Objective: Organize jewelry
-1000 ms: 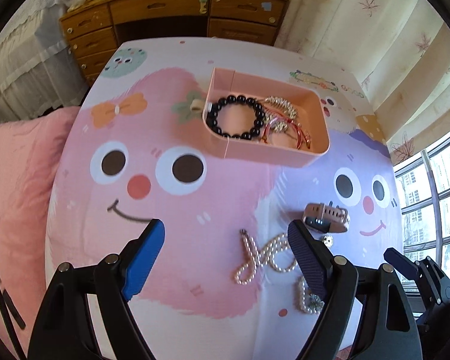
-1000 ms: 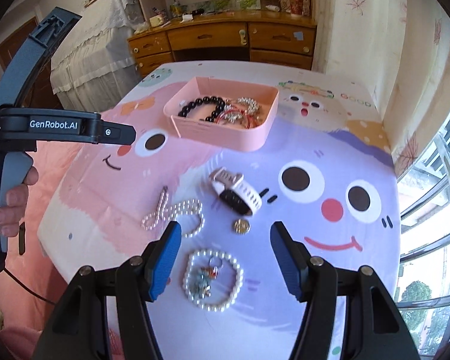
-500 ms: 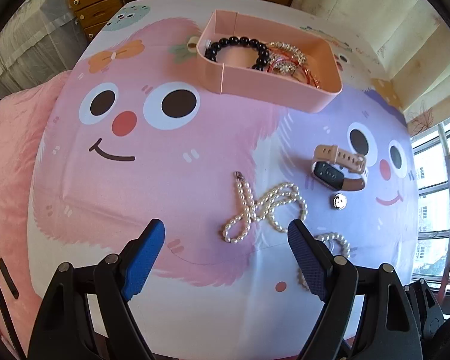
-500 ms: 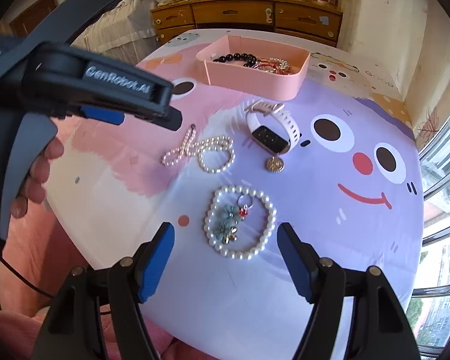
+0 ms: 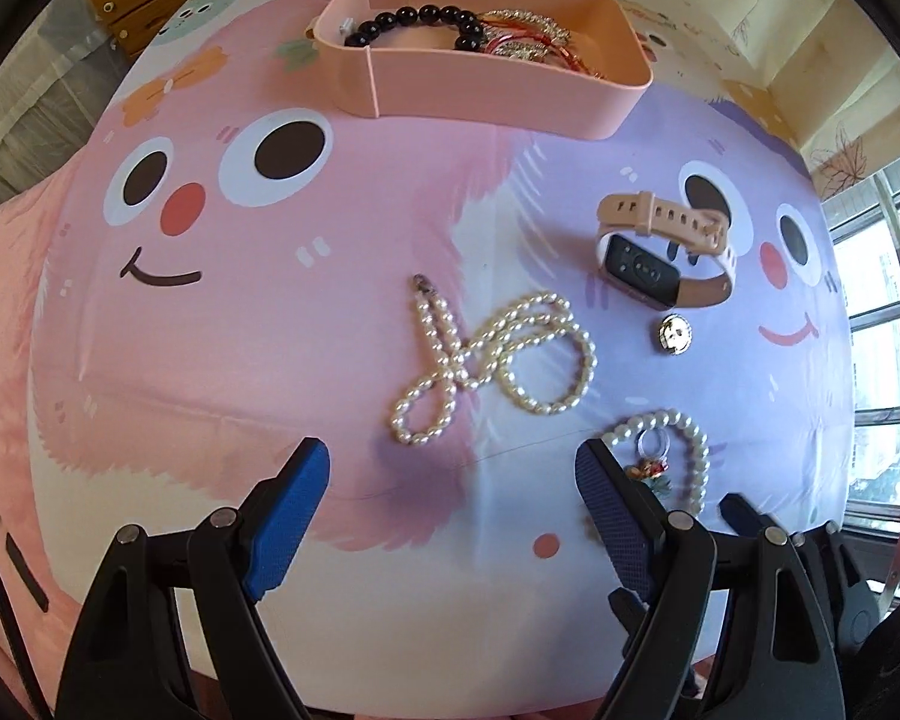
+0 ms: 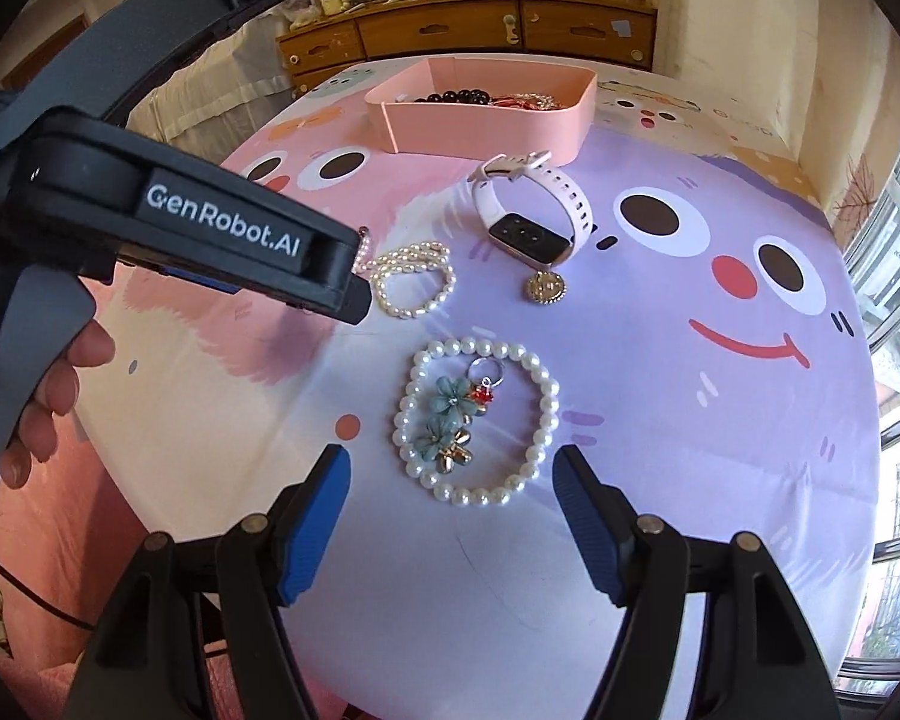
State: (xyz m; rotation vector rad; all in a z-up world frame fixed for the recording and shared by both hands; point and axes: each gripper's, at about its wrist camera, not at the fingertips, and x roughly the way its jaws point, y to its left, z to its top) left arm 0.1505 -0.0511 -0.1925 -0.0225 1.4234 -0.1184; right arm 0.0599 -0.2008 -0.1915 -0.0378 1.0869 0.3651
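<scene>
A pink tray (image 5: pixel 486 93) (image 6: pixel 486 120) at the far side holds a black bead bracelet (image 5: pixel 417 21) and red and silver pieces. On the cartoon tablecloth lie a pearl necklace (image 5: pixel 492 357) (image 6: pixel 414 282), a pink-strapped smartwatch (image 5: pixel 660 246) (image 6: pixel 534 210), a gold coin charm (image 5: pixel 673 334) (image 6: pixel 546 287) and a pearl bracelet with flower charms (image 6: pixel 474 420) (image 5: pixel 666 450). My left gripper (image 5: pixel 453 483) is open just short of the necklace. My right gripper (image 6: pixel 453 483) is open just short of the pearl bracelet.
A wooden dresser (image 6: pixel 468 30) stands behind the table. A window (image 6: pixel 894 330) is on the right. The left gripper's body (image 6: pixel 168 222) and the hand holding it fill the left of the right wrist view. A pink bed (image 5: pixel 0 312) lies left of the table.
Both grippers have moved forward and down toward the table. The necklace and the pearl bracelet now sit closer to the open fingers. Nothing has been taken hold of.
</scene>
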